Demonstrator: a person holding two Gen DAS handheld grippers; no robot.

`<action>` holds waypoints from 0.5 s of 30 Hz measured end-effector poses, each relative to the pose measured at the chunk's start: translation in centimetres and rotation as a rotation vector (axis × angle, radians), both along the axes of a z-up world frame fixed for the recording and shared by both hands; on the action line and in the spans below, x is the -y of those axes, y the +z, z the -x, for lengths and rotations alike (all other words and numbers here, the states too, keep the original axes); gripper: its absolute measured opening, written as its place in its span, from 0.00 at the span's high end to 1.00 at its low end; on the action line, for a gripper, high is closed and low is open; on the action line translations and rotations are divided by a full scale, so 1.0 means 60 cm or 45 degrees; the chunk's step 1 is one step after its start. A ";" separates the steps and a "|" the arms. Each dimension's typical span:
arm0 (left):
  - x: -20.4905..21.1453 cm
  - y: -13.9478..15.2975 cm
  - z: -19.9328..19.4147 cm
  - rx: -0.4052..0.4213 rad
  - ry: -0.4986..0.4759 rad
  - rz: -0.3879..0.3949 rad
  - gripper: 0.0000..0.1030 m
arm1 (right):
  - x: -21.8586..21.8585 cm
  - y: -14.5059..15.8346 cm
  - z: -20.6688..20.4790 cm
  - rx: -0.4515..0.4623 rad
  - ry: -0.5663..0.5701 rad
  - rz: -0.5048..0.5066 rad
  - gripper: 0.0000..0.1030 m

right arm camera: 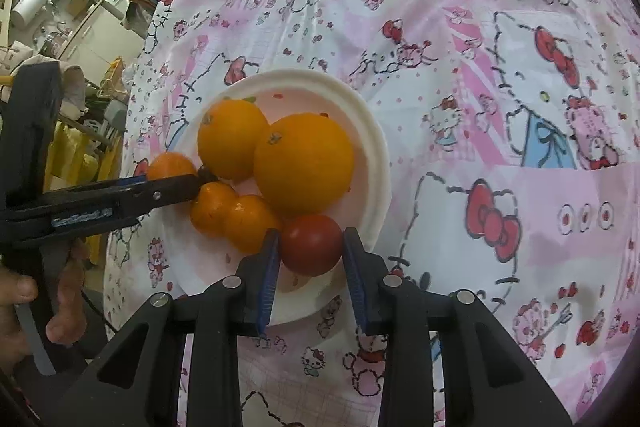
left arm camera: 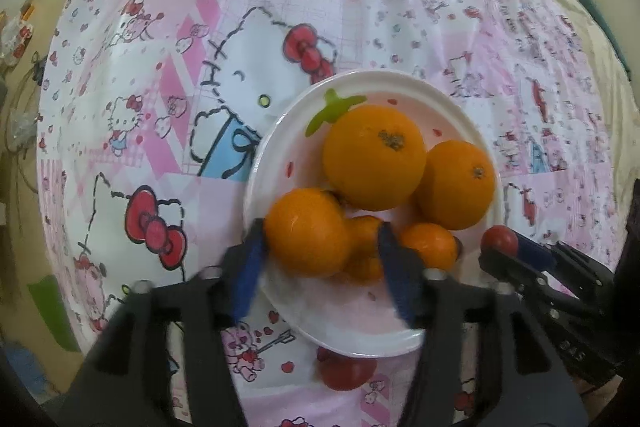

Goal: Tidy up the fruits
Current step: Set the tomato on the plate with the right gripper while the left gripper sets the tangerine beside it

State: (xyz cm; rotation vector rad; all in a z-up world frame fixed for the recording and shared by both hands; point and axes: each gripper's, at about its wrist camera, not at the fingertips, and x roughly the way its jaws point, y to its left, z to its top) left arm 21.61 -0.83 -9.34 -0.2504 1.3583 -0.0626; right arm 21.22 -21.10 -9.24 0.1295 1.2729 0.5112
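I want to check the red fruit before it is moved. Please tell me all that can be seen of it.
The red fruit is small, round, smooth and dark red, like a tomato. It sits on the near part of the white plate, touching a small orange. The right gripper has a blue pad on each side of it; whether they press cannot be told.

Soft even indoor light, bright lamp glare top-left in right view; fisheye warp, dark vignette edges, slight blur

Your left black plastic tongs (left arm camera: 320, 259) & right black plastic tongs (right arm camera: 308, 247): blue ribbed pads, silver round screws, printed label on the left one's side.
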 end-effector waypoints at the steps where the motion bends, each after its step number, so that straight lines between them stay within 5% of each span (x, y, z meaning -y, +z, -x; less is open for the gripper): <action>1: 0.001 0.003 0.002 0.008 -0.001 -0.003 0.37 | -0.001 0.001 -0.001 0.006 -0.004 0.000 0.66; 5: 0.006 0.019 0.009 0.049 -0.023 -0.018 0.35 | 0.013 0.009 -0.001 0.011 -0.037 -0.045 0.43; 15: 0.004 0.037 0.015 0.096 -0.035 -0.012 0.35 | 0.023 0.026 -0.003 0.042 -0.075 -0.064 0.42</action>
